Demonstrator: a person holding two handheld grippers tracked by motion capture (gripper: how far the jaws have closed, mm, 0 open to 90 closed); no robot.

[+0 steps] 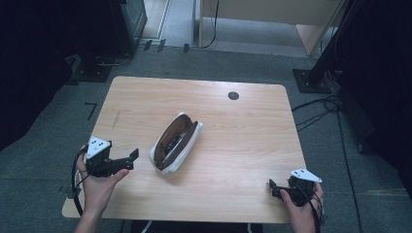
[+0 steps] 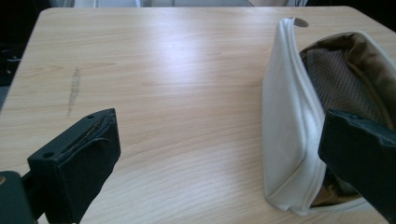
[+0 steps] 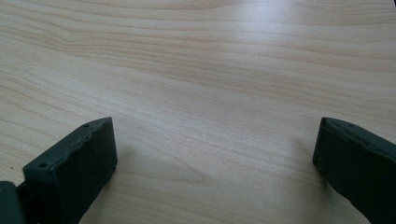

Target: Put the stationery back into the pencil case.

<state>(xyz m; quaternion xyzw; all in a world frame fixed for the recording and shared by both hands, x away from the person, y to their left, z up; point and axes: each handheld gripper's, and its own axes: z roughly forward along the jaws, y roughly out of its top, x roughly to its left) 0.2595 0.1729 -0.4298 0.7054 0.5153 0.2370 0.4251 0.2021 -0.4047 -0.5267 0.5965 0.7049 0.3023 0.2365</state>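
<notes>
now left claw [image 1: 130, 158] gaping beside pouch [image 1: 176, 142]

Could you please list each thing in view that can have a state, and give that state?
Pouch: unzipped, mouth gaping, lying on its side on the table, held by nothing.
Left gripper: jaws open, empty, beside the pouch.
Right gripper: jaws open, empty, over bare wood.

Light wooden table [image 1: 233, 145]; open white pouch [image 1: 182, 145] lying near centre, brown lining showing.
</notes>
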